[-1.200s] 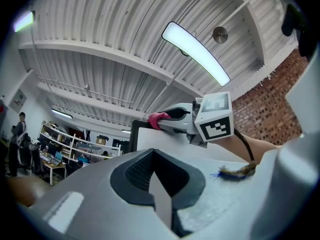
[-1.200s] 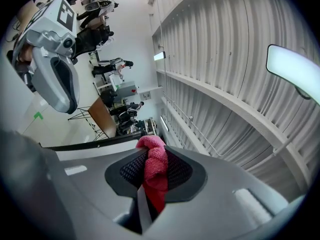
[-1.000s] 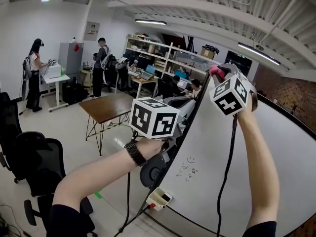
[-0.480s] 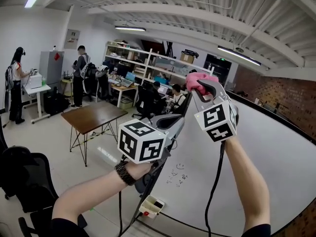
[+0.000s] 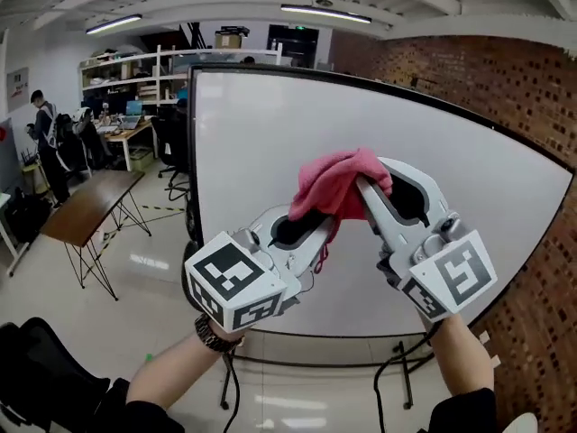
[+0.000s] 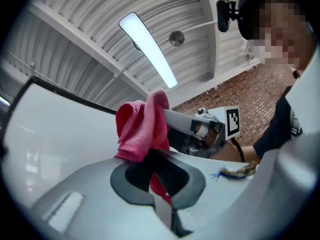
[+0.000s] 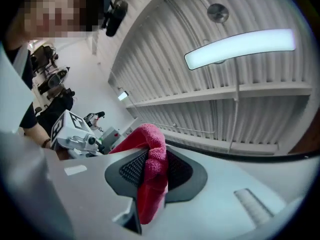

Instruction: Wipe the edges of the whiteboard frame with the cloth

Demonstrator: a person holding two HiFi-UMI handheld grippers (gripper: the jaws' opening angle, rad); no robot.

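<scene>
The pink cloth sits at the centre of the head view, in front of the whiteboard and clear of its black frame. Both grippers hold it: the left gripper is clenched on a lower fold and the right gripper is clamped on the bunched top. The cloth looks light, soft and limp. It should drape over an edge and slip little, so a pinch on the bunched middle would leave a loose pad free for wiping. Half a second ago the board stood obliquely at the right, and the right gripper alone held the cloth high by the frame's corner with the left gripper lower. Now the board faces the camera squarely.
</scene>
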